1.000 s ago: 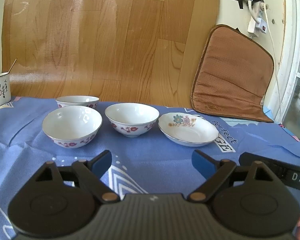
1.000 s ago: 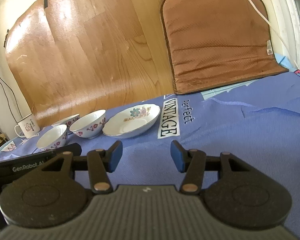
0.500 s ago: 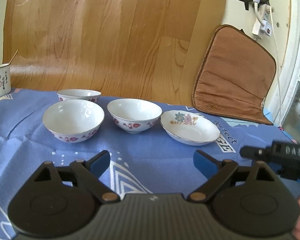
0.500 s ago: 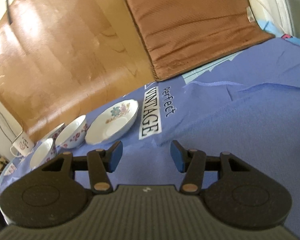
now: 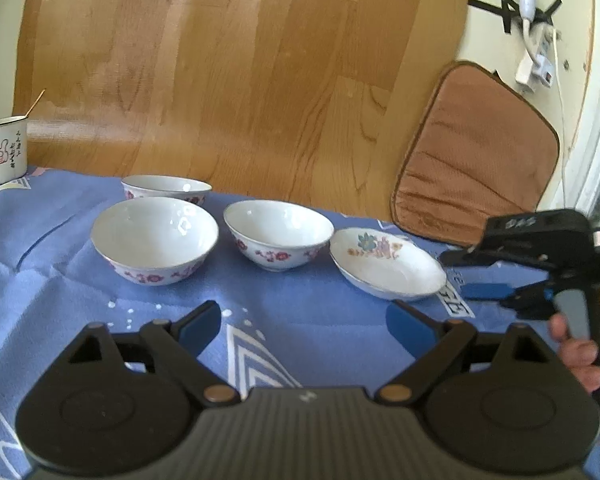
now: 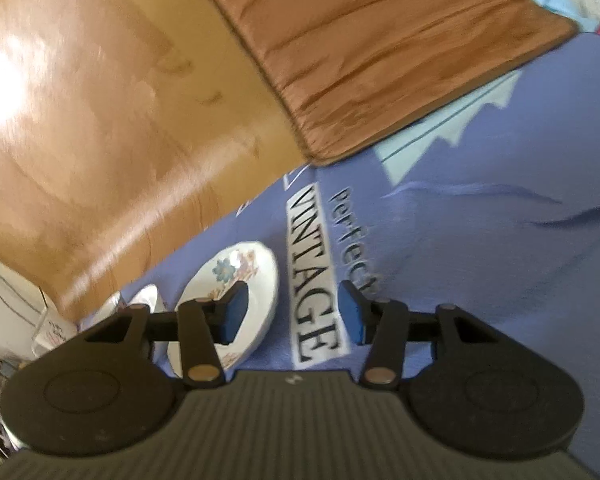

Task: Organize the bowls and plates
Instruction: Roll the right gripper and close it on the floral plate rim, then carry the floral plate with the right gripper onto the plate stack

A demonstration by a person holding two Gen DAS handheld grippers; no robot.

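While the left gripper (image 5: 304, 318) hangs spread and empty well short of the three bowls (image 5: 278, 242), the right gripper (image 6: 294, 314), tilted and likewise spread, is nearer the flowered plate (image 6: 260, 280), whose right rim lies just ahead between its fingers.

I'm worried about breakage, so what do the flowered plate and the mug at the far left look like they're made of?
The flowered plate looks like glazed porcelain: glossy white with a thin rim. The mug looks like enamelled metal, given its dark rolled rim, though that's uncertain.
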